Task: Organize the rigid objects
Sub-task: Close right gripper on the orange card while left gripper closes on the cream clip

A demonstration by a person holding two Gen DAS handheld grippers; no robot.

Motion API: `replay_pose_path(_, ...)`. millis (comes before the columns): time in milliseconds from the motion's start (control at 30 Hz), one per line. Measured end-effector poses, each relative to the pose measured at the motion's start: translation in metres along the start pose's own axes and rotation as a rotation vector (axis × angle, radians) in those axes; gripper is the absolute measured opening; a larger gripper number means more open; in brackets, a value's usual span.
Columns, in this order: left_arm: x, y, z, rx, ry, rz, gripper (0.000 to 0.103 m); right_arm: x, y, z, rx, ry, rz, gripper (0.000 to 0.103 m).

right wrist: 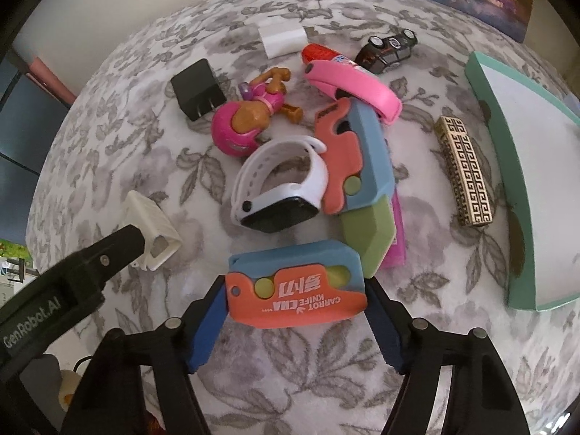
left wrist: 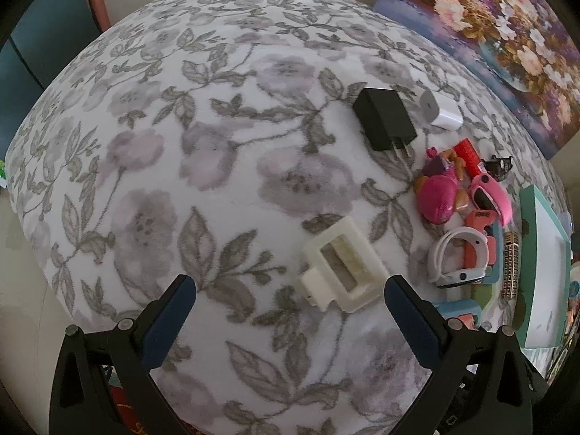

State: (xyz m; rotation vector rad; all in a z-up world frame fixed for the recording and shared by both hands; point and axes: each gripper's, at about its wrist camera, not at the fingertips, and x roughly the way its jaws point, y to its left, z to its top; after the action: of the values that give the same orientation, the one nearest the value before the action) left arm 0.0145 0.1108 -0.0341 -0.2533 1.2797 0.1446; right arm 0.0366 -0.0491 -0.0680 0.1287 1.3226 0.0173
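— Nearest item, please?

— Carrot knife toy (right wrist: pixel 295 291), orange and blue, flat on the floral cloth (right wrist: pixel 108 145), between the fingers of my right gripper (right wrist: pixel 295 330); pads at both ends, grip looks closed on it, though contact on the right is hard to confirm.

— Left gripper (left wrist: pixel 290 311)?

— Jaws wide, empty, the cream plastic bracket (left wrist: pixel 342 270) just ahead.

— Handling note?

— I judge: lift straight, clear the second knife toy (right wrist: pixel 357 166) and white watch (right wrist: pixel 281 185), keep it level, head for the teal box (right wrist: pixel 522 181).
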Motion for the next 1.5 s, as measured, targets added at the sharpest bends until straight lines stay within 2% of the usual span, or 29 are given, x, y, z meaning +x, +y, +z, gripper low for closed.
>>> replay_pose_path(433, 0.016, -0.032, 0.004, 0.095, -0.008, 0.014, 0.101, -0.004, -0.028, -0.001, 0.080, 0.037, -0.009, 0.075)
replay_pose_path(500, 0.019, -0.036, 0.003, 0.114, -0.004, 0.026, 0.088, -0.008, -0.037, -0.004, 0.086, 0.039, -0.005, 0.075)
replay_pose_path(600, 0.024, -0.041, 0.003, 0.130, 0.004, 0.030, 0.077, -0.008, -0.038, -0.004, 0.096, 0.041, 0.002, 0.075)
replay_pose_path(633, 0.024, -0.042, 0.003, 0.132, 0.004, 0.028, 0.070, -0.008, -0.040, -0.004, 0.099, 0.043, 0.002, 0.075)
replay_pose_path(667, 0.024, -0.042, 0.002, 0.135, 0.002, 0.027, 0.058, -0.012, -0.045, -0.006, 0.101, 0.045, 0.003, 0.075)
replay_pose_path(900, 0.016, -0.041, -0.003, 0.127, -0.024, 0.016, 0.058, -0.019, -0.049, -0.006, 0.114, 0.035, 0.023, 0.075)
replay_pose_path(1100, -0.007, -0.039, -0.008, 0.123, -0.087, -0.008, 0.058, -0.043, -0.061, -0.011, 0.129, -0.008, 0.051, 0.075)
replay_pose_path(1500, -0.028, -0.051, -0.007, 0.140, -0.151, -0.004, 0.058, -0.073, -0.088, -0.013, 0.172, -0.086, 0.093, 0.075)
